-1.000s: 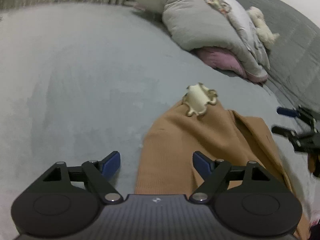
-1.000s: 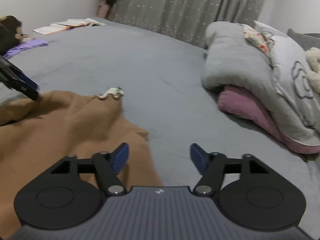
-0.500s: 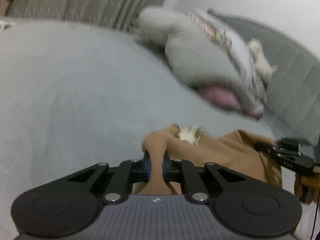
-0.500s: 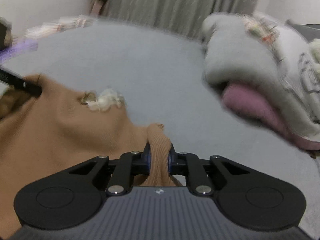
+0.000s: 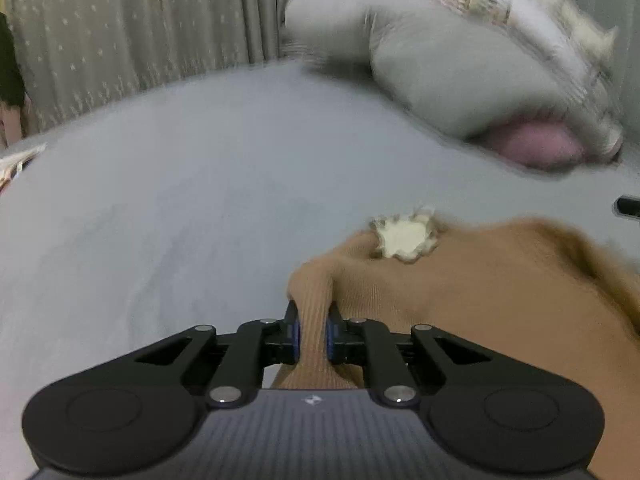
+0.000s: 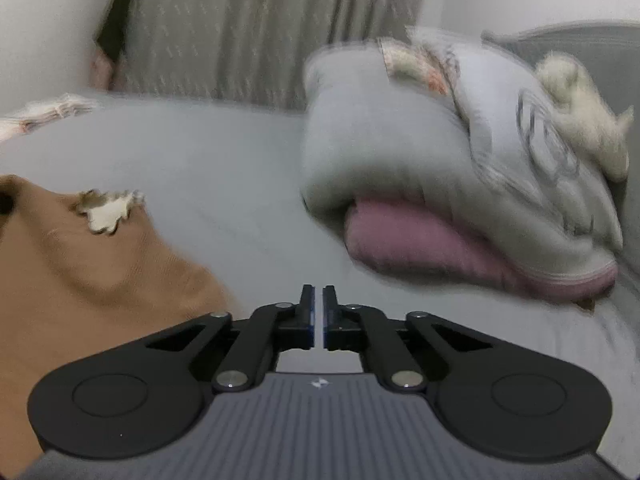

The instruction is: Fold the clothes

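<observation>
dim, flat indoor light | strong motion blur on background | fisheye bending, dark corner vignette

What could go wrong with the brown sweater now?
1. The right hand-held gripper is shut on nothing, so only the left hand-held gripper holds the brown sweater. Lifting now could leave it hanging lopsided and spoil the fold.
2. The left one pinches just a narrow bunch of knit, which might slip out or stretch.

Both wrist cameras look low and close across the bed (image 5: 160, 208), sharing the tan sweater (image 5: 460, 280) (image 6: 80, 272) and the rolled duvet (image 5: 460, 80) (image 6: 380, 140).
</observation>
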`<state>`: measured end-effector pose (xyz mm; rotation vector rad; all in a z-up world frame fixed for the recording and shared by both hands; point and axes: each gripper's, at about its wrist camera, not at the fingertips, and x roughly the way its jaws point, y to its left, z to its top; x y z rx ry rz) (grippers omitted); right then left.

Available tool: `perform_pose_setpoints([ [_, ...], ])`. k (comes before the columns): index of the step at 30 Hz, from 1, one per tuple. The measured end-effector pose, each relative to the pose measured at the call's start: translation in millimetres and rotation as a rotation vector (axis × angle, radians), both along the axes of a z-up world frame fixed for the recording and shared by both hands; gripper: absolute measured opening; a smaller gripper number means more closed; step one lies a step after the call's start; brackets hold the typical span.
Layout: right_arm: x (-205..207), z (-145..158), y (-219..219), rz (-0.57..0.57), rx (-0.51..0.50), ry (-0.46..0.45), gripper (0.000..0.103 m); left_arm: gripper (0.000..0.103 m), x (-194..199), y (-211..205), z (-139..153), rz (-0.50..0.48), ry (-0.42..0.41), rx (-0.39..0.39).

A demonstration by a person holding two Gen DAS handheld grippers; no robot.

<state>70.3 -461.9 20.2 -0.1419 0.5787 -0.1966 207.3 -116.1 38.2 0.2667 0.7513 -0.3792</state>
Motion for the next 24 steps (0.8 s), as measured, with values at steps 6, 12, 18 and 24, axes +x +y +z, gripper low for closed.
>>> perform_pose_setpoints([
  [6,13,-10,-5,0.167,0.090,0.046,0.014,0.018,25,12,2,0.066,-0.017,-0.047],
  [12,9,17,49,0.330,0.028,-0.009,0.080,0.028,15,76,33,0.238,0.021,-0.188],
  [18,21,-15,54,0.241,0.036,0.170,0.040,0.076,-92,121,32,0.187,0.136,-0.283],
  [24,-17,37,40,0.057,0.161,-0.016,0.033,0.079,-185,142,10,0.206,0.249,-0.323],
])
